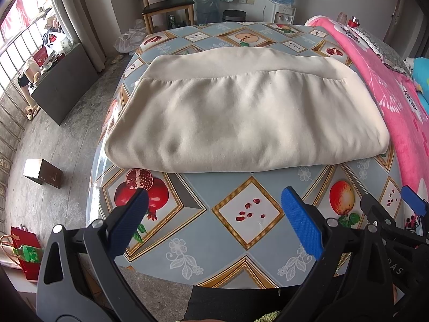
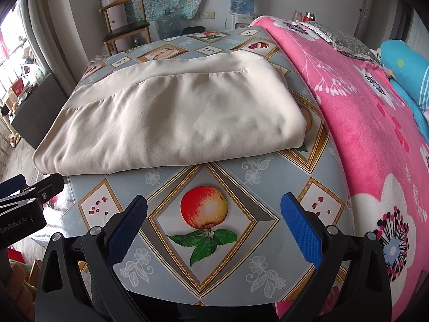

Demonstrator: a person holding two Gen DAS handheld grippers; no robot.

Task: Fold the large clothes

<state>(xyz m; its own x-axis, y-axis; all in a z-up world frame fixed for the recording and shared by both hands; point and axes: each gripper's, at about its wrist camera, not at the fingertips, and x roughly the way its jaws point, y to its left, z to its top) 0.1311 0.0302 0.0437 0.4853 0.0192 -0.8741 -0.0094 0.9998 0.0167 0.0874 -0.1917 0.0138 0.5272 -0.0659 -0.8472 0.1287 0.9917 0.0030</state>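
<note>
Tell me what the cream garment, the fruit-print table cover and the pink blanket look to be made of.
Cream garment: soft matte fabric, maybe fleece or brushed knit; it puckers at a seam and sags in soft folds.
Fruit-print table cover: glossy plastic or oilcloth, likely; window glare shows along its edge.
Pink blanket: plush fleece, by its fuzzy nap.

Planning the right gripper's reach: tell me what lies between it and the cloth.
Only bare tablecloth lies between the open right gripper and the folded cloth, its apple print included; the right wrist view shows this.
</note>
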